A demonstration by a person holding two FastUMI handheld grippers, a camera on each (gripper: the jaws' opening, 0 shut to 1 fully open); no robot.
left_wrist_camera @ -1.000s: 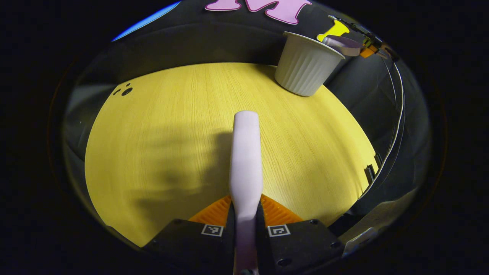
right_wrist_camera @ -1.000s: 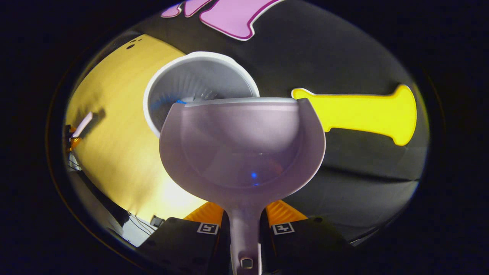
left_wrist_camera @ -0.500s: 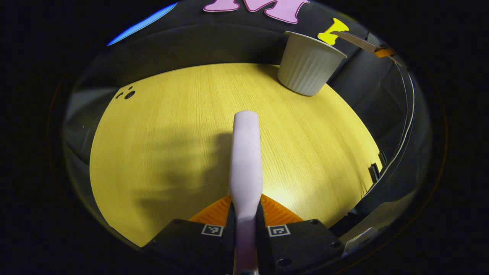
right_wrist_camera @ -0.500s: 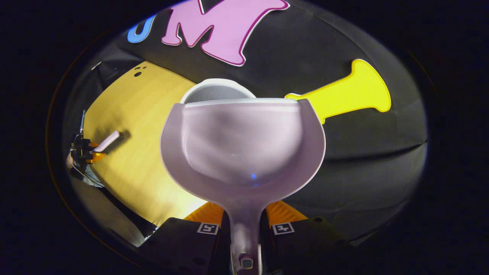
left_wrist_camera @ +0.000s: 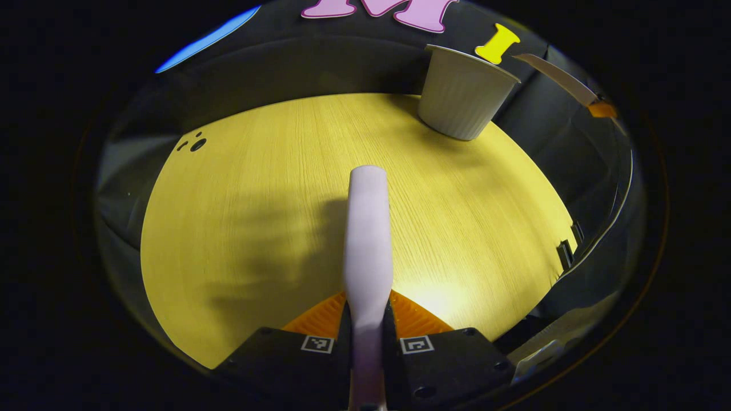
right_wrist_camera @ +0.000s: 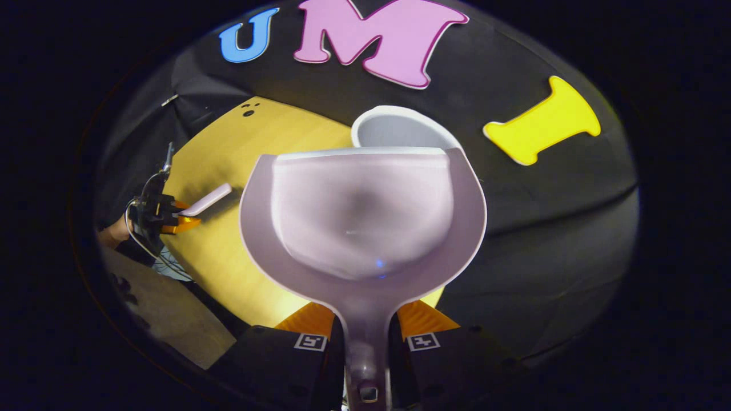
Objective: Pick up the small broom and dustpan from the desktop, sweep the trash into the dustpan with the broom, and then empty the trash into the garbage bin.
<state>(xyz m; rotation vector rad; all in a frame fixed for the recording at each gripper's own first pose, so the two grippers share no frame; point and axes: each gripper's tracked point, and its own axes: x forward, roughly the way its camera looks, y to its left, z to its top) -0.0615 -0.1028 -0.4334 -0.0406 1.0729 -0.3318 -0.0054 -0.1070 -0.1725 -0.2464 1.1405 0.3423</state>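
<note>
While our left gripper [left_wrist_camera: 366, 319] clamps the broom [left_wrist_camera: 368, 228] handle over the desktop [left_wrist_camera: 240, 188], our right gripper [right_wrist_camera: 365, 337] grips the dustpan [right_wrist_camera: 362, 217] handle, pan raised before the garbage bin [right_wrist_camera: 394, 128]

Dim booth, glare and soft shadows on desktop [left_wrist_camera: 240, 188], fisheye-warped edges.

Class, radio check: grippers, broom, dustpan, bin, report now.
Left gripper shut on broom, held over the desktop. Right gripper shut on dustpan, pan looks empty, raised near garbage bin. Nothing in the way.
</note>
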